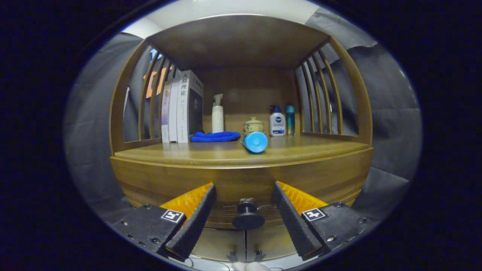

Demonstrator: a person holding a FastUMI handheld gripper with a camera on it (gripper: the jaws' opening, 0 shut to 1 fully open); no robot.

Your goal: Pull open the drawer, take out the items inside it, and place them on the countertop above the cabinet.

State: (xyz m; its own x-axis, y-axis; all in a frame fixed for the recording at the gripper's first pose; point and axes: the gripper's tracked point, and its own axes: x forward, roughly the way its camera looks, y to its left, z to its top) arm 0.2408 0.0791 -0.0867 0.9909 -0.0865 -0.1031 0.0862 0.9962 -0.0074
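Two fingers of our gripper (244, 222) stand wide apart, flanking the dark round drawer knob (247, 217) without touching it. We see the drawer (241, 188) shut, under the wooden countertop (211, 152). On that countertop lie a blue bottle (255, 142), a blue cloth (215, 136), books (182, 107) and a pump bottle (277, 121)

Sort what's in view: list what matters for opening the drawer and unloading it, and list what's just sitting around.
For the job: drawer knob, between the open gripper fingers, untouched; drawer front; countertop.

Just sitting on the countertop: books, blue cloth, white pump bottle, lidded cup, lotion bottle, teal bottle, blue tube lying down.
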